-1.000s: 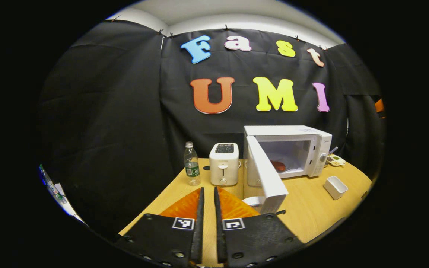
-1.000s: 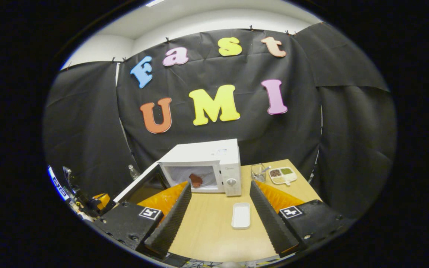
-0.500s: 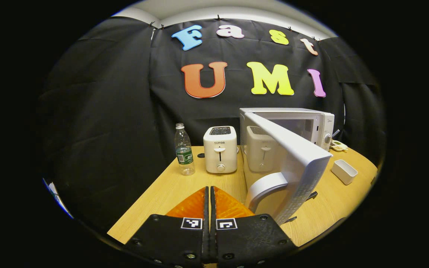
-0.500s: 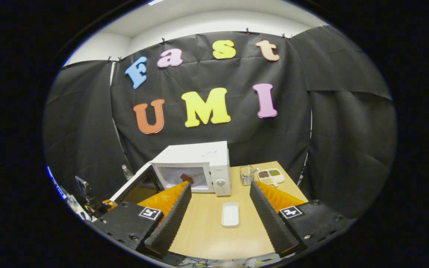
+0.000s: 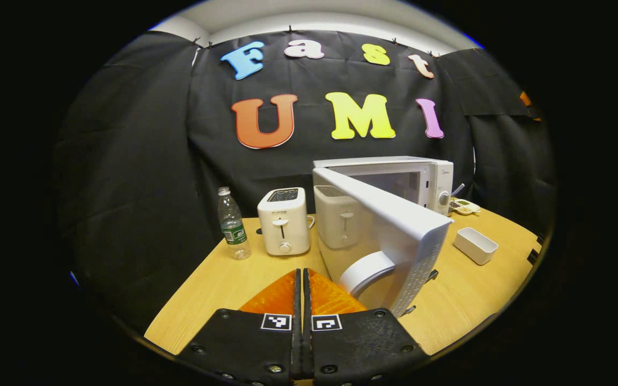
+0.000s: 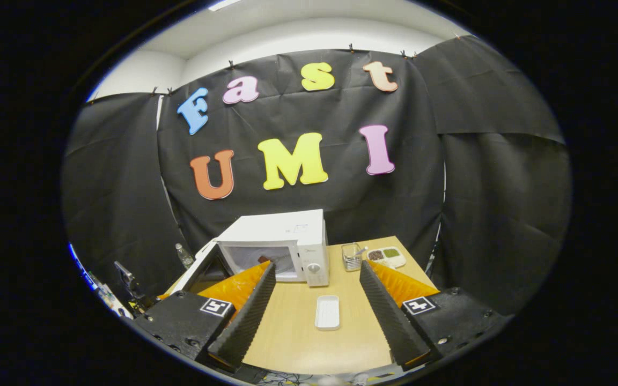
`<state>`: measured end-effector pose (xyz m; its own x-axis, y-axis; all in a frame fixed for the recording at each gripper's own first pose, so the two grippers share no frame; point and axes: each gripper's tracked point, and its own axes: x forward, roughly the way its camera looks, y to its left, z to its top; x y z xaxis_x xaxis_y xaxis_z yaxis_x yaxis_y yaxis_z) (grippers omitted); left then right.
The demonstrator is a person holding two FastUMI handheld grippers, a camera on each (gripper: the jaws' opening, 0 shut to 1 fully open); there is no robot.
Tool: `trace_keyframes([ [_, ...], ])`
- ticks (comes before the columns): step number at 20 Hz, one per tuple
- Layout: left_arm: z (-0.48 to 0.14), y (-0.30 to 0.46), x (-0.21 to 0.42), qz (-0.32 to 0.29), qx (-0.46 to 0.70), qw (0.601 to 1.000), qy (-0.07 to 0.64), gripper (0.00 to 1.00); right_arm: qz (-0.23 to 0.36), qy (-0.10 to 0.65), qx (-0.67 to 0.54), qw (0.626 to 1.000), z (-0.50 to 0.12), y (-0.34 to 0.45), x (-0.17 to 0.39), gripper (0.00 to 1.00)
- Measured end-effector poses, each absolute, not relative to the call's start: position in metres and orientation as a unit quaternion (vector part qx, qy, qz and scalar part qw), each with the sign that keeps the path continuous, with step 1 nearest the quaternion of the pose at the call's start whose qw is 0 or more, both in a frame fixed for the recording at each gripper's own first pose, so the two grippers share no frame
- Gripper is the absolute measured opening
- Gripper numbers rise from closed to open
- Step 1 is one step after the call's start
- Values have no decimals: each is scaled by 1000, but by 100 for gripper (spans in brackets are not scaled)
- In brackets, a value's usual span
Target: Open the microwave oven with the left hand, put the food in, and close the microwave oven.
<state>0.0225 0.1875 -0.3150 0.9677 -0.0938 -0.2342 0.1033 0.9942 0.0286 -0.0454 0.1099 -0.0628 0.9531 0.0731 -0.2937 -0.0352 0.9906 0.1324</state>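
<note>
Bystanders on the wooden desk [image 5: 223, 284]

Far left: clear plastic water bottle [image 5: 232, 224] beside white two-slot toaster [image 5: 284, 221]. Right: empty white rectangular dish [image 5: 475, 245]; far right: wire basket [image 6: 350, 256], divided snack tray [image 6: 387, 256].

Black-draped booth, wooden table [image 5: 218, 284]

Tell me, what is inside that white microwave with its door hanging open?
In the right gripper view, a dark reddish piece of food shows inside the microwave, partly behind a gripper finger. In the left gripper view the half-open door covers most of the cavity.
</note>
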Motion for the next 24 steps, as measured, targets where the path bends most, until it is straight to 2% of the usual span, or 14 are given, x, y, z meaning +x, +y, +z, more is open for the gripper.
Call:
trace_keyframes([
  [2, -312, 162, 23, -73, 20, 991, 112, 0, 27, 152, 62, 986, -62, 105, -47, 90],
  [3, -311, 149, 23, -83, 21, 990, 112, 10, 26, 153, 62, 986, -63, 101, -47, 100],
  [4, -310, 138, 25, -92, 21, 989, 110, 0, 23, 154, 62, 986, -63, 96, -49, 90],
  [6, -310, 113, 28, -109, 16, 988, 109, 0, 15, 154, 62, 986, -62, 84, -50, 100],
  [8, -309, 87, 32, -129, 14, 986, 109, 0, 6, 154, 62, 986, -61, 72, -51, 90],
  [10, -309, 62, 41, -148, 13, 983, 111, 0, -3, 151, 61, 987, -58, 59, -50, 100],
  [11, -307, 51, 45, -156, 14, 982, 109, 0, -7, 150, 62, 987, -58, 54, -51, 90],
  [15, -299, 10, 64, -185, 10, 977, 101, 0, -26, 142, 61, 988, -51, 32, -48, 90],
  [16, -298, 2, 70, -192, 9, 976, 102, 0, -30, 141, 62, 988, -52, 27, -48, 100],
  [17, -297, -6, 75, -197, 10, 975, 100, 0, -34, 139, 63, 988, -51, 22, -46, 90],
  [18, -296, -13, 80, -202, 9, 974, 99, 0, -41, 141, 62, 987, -52, 15, -43, 100],
  [21, -295, -35, 98, -214, 6, 972, 97, 0, -57, 139, 69, 986, -47, -4, -36, 90],
  [23, -298, -46, 110, -220, 0, 970, 100, 0, -62, 143, 69, 985, -49, -9, -30, 100],
  [24, -297, -52, 116, -223, -4, 970, 100, 0, -63, 146, 70, 985, -50, -13, -30, 90],
])
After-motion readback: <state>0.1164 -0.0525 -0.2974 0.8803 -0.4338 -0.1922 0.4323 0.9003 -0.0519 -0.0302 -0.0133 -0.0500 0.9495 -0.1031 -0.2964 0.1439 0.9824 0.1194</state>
